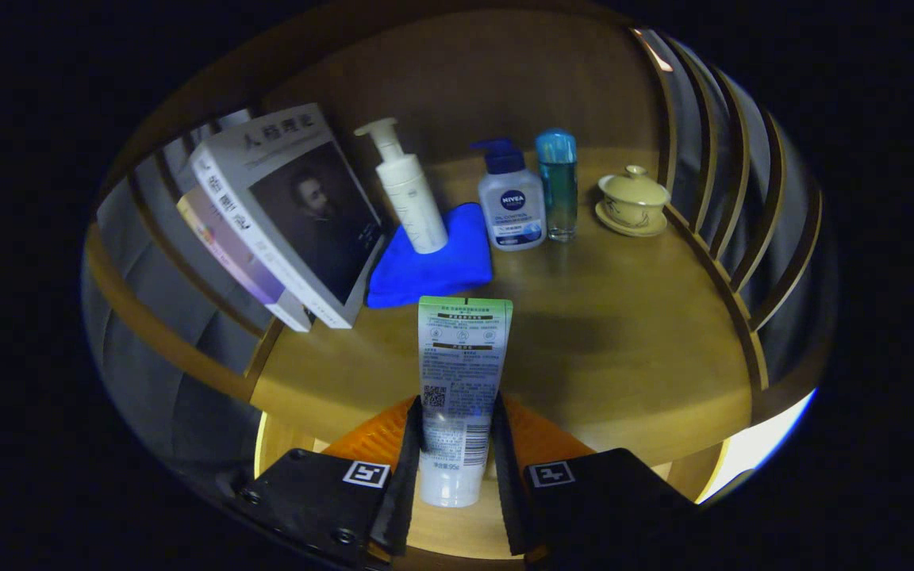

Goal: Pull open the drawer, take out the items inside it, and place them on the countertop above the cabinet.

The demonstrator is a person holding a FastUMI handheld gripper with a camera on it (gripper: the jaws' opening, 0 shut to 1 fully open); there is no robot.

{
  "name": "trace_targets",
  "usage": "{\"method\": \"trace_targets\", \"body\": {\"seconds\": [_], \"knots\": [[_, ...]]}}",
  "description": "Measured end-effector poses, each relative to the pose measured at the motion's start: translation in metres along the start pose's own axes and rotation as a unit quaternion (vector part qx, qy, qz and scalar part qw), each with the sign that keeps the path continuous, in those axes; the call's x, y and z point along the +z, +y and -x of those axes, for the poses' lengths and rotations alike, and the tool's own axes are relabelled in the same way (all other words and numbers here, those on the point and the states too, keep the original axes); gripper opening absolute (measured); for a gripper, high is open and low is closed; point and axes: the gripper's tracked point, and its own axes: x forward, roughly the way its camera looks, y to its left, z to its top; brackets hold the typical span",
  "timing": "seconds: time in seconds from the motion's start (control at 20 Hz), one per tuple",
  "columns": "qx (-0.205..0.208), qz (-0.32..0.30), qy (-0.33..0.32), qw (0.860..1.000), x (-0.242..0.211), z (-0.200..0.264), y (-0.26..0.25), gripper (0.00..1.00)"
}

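Note:
My gripper [455,436] is shut on a white squeeze tube [461,365] with a green top end, both fingers pressing its lower half. The tube points forward over the near part of the wooden countertop [624,349]. Beyond the tube lies a folded blue cloth [433,266] with a white pump bottle [409,194] standing on it. To the right of that stand a blue-capped pump bottle [511,202] and a tall clear blue bottle [557,184]. The drawer is hidden from this angle.
Two books [282,214] lean at the left of the countertop. A yellow lidded cup on a saucer [633,202] sits at the back right. Curved wooden slats [731,206] rail the right side, and a wooden back panel [473,87] closes the rear.

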Motion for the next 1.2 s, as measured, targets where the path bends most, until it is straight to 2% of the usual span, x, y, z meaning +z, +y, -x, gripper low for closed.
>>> {"method": "trace_targets", "body": {"seconds": [0.3, 0.5, 0.65, 0.75, 0.85, 1.0, 1.2], "knots": [[-0.015, -0.037, 0.011, 0.999, 0.009, -0.024, -0.003, 0.49], [-0.02, -0.035, 0.006, 0.999, 0.011, -0.028, -0.004, 0.58], [-0.021, -0.017, -0.018, 0.999, 0.014, -0.022, -0.001, 0.81], [-0.037, 0.018, -0.042, 0.998, 0.016, -0.012, -0.003, 0.99], [-0.049, 0.061, -0.076, 0.994, 0.019, 0.004, 0.001, 0.98], [-0.058, 0.116, -0.156, 0.979, 0.019, 0.037, 0.011, 0.98], [-0.041, 0.135, -0.242, 0.96, 0.003, 0.091, 0.035, 0.98]]}}
